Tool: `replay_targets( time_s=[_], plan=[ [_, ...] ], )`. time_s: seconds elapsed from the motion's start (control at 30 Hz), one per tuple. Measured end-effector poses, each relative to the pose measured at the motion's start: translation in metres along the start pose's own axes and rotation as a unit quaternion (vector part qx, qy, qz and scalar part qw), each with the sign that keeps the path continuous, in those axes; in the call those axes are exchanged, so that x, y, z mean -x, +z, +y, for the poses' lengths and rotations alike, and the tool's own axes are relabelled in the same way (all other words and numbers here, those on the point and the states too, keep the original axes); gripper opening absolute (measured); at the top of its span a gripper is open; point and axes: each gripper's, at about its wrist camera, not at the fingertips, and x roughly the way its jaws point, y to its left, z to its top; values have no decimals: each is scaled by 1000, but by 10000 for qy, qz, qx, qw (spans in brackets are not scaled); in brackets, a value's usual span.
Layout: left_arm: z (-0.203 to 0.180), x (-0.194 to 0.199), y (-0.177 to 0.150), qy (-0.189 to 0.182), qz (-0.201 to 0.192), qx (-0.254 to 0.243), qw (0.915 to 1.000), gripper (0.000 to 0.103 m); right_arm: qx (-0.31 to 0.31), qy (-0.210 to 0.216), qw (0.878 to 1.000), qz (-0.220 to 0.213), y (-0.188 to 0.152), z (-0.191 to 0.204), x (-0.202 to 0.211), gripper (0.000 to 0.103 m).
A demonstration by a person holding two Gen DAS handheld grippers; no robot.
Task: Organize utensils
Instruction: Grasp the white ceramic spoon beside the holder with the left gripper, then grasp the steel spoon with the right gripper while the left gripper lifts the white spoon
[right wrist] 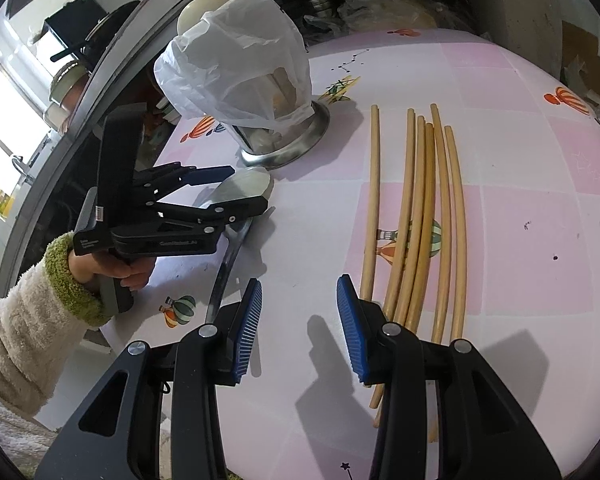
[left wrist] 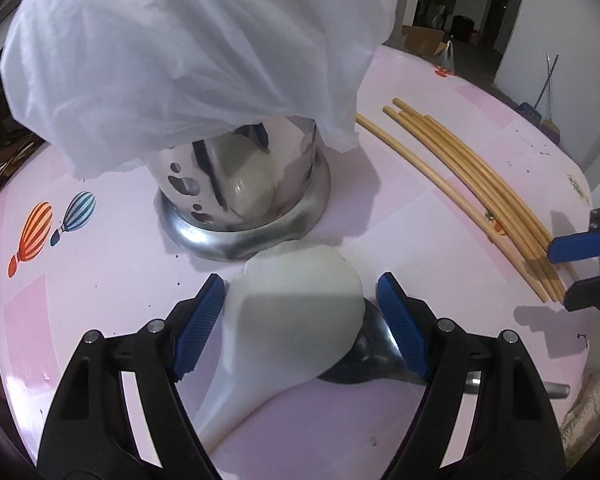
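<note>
Two hand-held grippers over a pink table (right wrist: 500,220). Left hand-held gripper (left wrist: 300,320), jaws wide apart, straddling a white spoon (left wrist: 296,312) and a metal spoon (left wrist: 376,356) lying overlapped on the table; pads (left wrist: 198,320) close beside the white bowl, contact not clear. Held by a hand (right wrist: 120,274) in a fleecy cream sleeve (right wrist: 28,332) with green cuff. Right hand-held gripper (right wrist: 298,324), jaws partly apart, nothing between them, hovering just left of the chopsticks' near ends. Six chopsticks (right wrist: 420,216) lying side by side on the table, right of the spoons. Steel holder (left wrist: 240,196) just beyond the spoons, perforated, standing in a flared base, draped on top with a white plastic bag (left wrist: 180,48).
</note>
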Motion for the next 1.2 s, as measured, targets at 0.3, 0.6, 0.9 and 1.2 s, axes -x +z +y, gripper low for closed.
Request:
replay_targets(
  time_s=[0.3,0.6,0.9,1.2],
  plan=[
    [-6,-3,5,209,37,81,9997,64,-69,25,10000,-44,0,-4,3,39],
    [12,20,-1,268,-184,391,9987,64,-70,3,9999,-127,-3,-4,11,39],
    [31,96,-6,499,-999,807,9905,64,115,55,9998,-164,0,6,16,39],
    [49,184,-26,824,-1895,1319,9695,64,700,335,9970,11,20,42,-3,39]
  ],
)
